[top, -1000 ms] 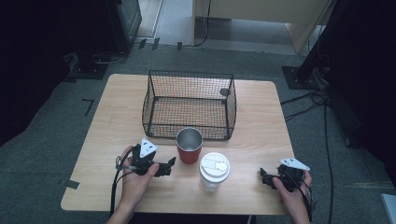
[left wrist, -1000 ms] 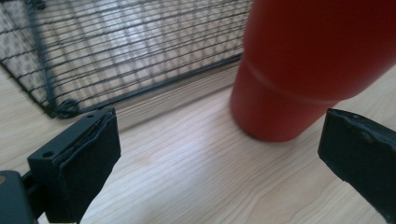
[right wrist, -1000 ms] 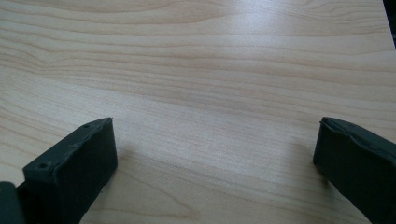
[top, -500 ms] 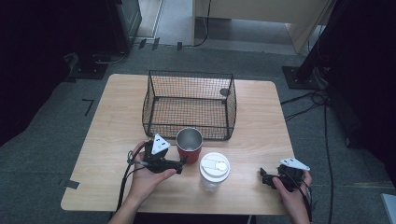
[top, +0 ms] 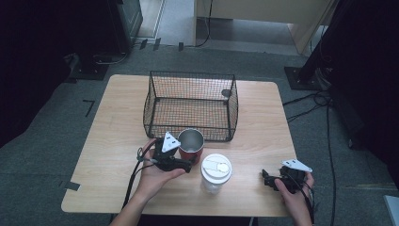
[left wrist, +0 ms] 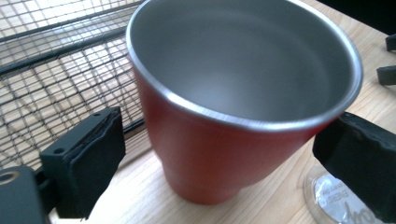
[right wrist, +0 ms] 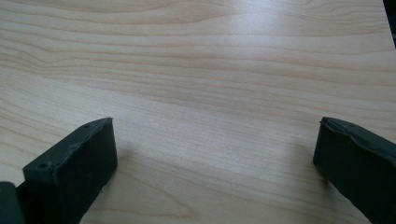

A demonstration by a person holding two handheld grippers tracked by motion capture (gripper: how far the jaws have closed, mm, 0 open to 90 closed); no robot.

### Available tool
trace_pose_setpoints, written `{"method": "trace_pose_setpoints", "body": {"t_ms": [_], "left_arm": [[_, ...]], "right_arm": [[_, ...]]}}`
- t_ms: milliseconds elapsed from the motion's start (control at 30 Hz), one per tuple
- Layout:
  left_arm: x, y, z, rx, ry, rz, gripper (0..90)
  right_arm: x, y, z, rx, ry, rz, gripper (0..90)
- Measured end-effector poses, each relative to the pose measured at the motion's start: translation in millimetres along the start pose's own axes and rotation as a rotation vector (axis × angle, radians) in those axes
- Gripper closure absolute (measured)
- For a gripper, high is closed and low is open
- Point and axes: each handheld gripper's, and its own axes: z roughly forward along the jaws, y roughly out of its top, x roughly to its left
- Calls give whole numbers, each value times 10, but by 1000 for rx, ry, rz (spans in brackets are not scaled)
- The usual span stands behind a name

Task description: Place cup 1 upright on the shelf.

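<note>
Item: red metal tumbler with steel lining [top: 191, 144], upright, empty, worktop [top: 117, 136] centre, just at 6 o'clock of black wire basket [top: 190, 104].
Left hand-held gripper [left wrist: 219, 154]: spread wide, jaws flanking tumbler, not gripping.
Right hand-held gripper [right wrist: 215, 163]: released, resting at 4 o'clock.
Clear lidded plastic cup [top: 216, 172]: at tumbler's 4 o'clock.
Handling: likely rigid, light, smooth-walled, slippery; grip mid-body.

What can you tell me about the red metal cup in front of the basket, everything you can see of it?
The red cup is a tapered tumbler, red outside with a bare brushed-metal lining and rim. It looks empty and stands upright on the wooden table, just in front of the wire basket and beside a clear lidded cup. The left tongs are open around it, one jaw on each side; whether a jaw touches the wall is hard to tell.
</note>
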Motion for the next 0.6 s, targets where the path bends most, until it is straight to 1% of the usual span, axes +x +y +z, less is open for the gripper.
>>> {"method": "trace_pose_setpoints", "body": {"t_ms": [133,167,300,467,600], "left_arm": [[-13,45,33,-2,-15,3,55],[-17,64,50,-8,-17,5,70],[-13,105,87,-3,-21,2,69],[-21,134,121,3,-21,6,69],[-23,173,165,4,-10,4,69]], "right_arm": [[-1,0,0,0,0,-1,0],[0,0,0,0,0,1,0],[0,0,0,0,0,0,0],[-1,0,0,0,0,-1,0],[-1,0,0,0,0,0,0]]}}
